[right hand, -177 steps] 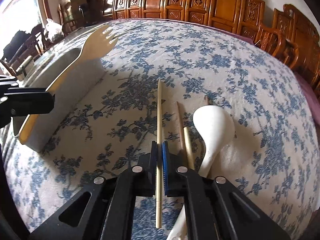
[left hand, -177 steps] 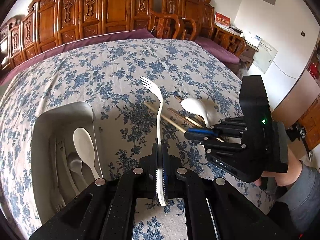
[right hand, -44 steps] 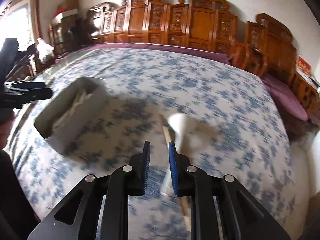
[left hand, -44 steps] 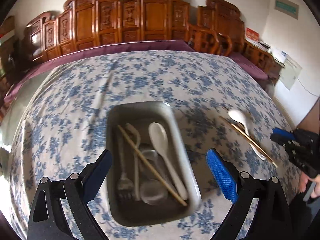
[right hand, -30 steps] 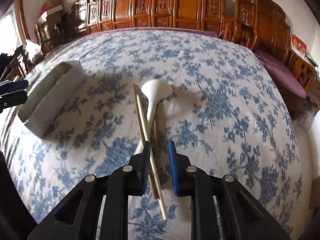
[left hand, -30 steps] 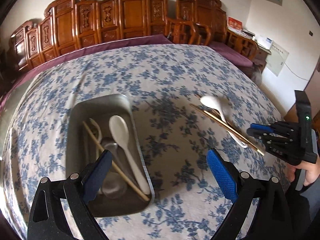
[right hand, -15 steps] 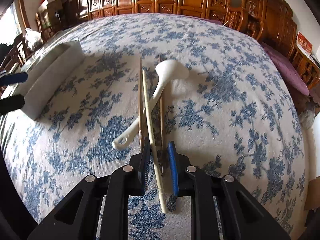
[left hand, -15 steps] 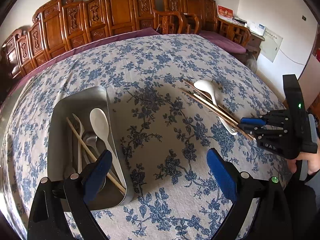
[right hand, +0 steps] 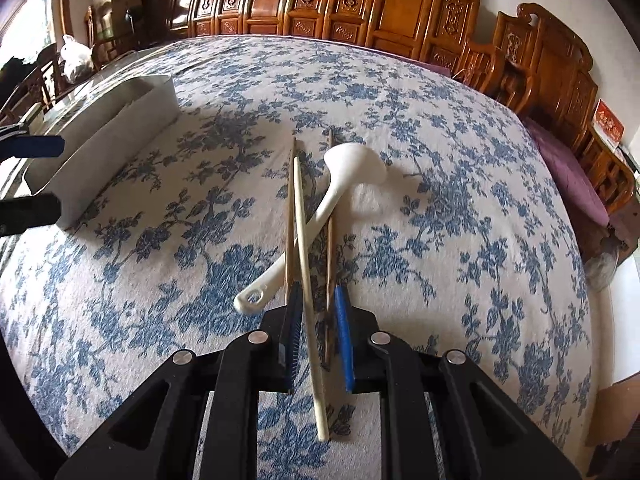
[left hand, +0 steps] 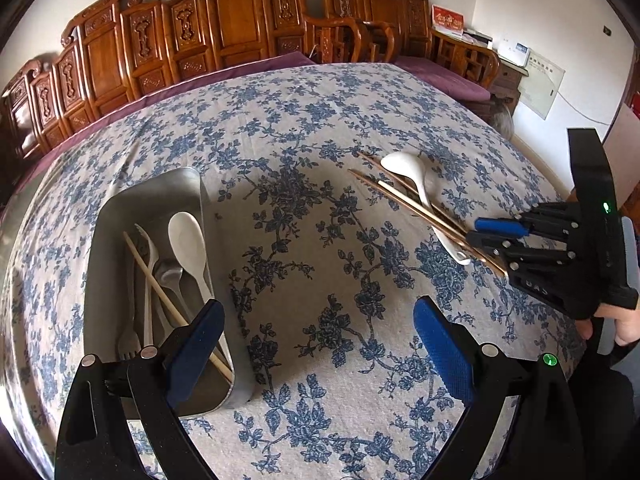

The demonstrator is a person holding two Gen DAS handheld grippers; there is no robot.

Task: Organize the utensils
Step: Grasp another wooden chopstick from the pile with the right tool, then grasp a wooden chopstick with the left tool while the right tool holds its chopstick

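Note:
A metal tray (left hand: 192, 184) on the floral tablecloth holds a white spoon (left hand: 186, 240), a white fork, a metal spoon and one chopstick (left hand: 160, 284). On the cloth lie a white soup spoon (right hand: 348, 172) and three chopsticks; the pale one (right hand: 302, 236) runs between my right gripper's pads. My right gripper (right hand: 316, 304) is low over their near ends, its jaws a narrow gap apart and not clamped. It also shows in the left wrist view (left hand: 486, 232). My left gripper (left hand: 316, 332) is wide open and empty, near the tray's near end.
Carved wooden chairs (left hand: 240, 20) line the far side of the table. The tray's side wall (right hand: 116, 140) shows at the left of the right wrist view. The table edge drops off at the right (right hand: 600, 280).
My right gripper has come down and forward onto the near ends of the chopsticks. My left gripper has drifted a little from the tray, staying open.

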